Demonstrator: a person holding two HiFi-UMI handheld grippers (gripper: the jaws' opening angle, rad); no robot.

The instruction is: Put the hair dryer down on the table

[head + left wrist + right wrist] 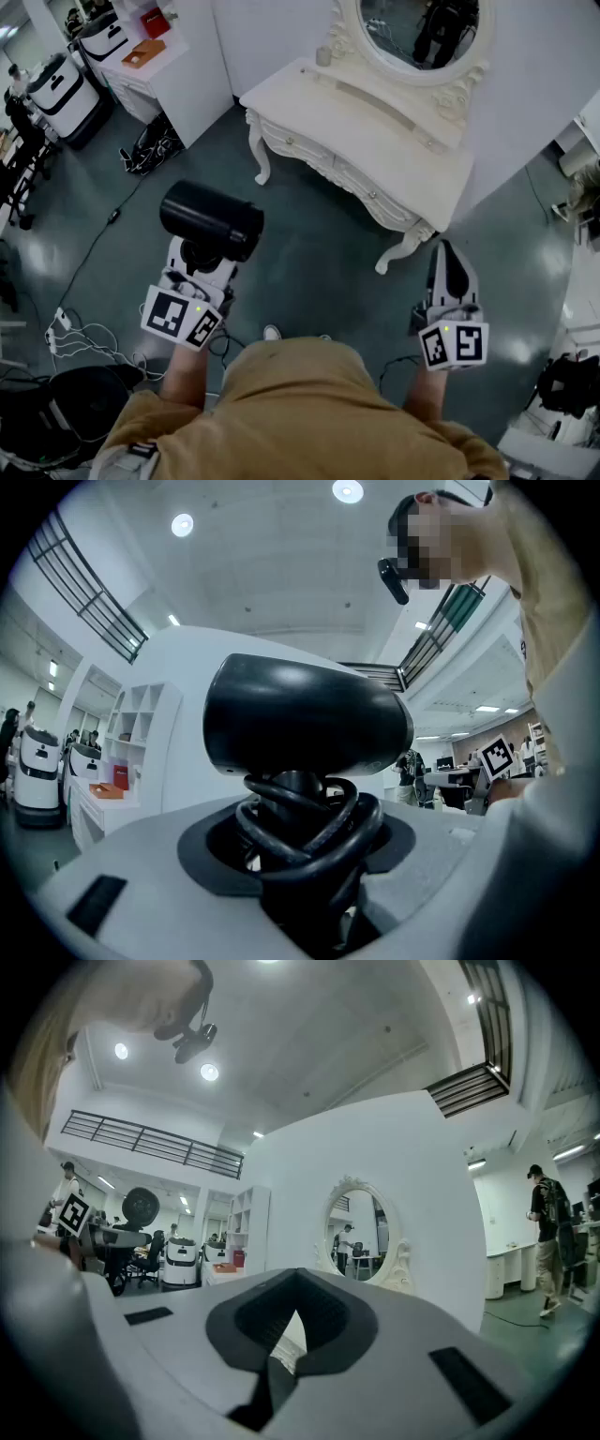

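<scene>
Gripping the hair dryer (211, 218) by its cord-wrapped handle, left claw (201, 255) holds it upright just above its jaws, table (375, 141) well ahead. Right claw (452, 270) is pinched closed, empty. Worry: grip sits on loose cord (309, 822) loops, so the top-heavy dryer might twist out.

The worktop (375, 141) stands ahead, the mirror (417, 33) at its back; the hair dryer (211, 218), in the left hand-held gripper (202, 255), is before it, apart.
</scene>
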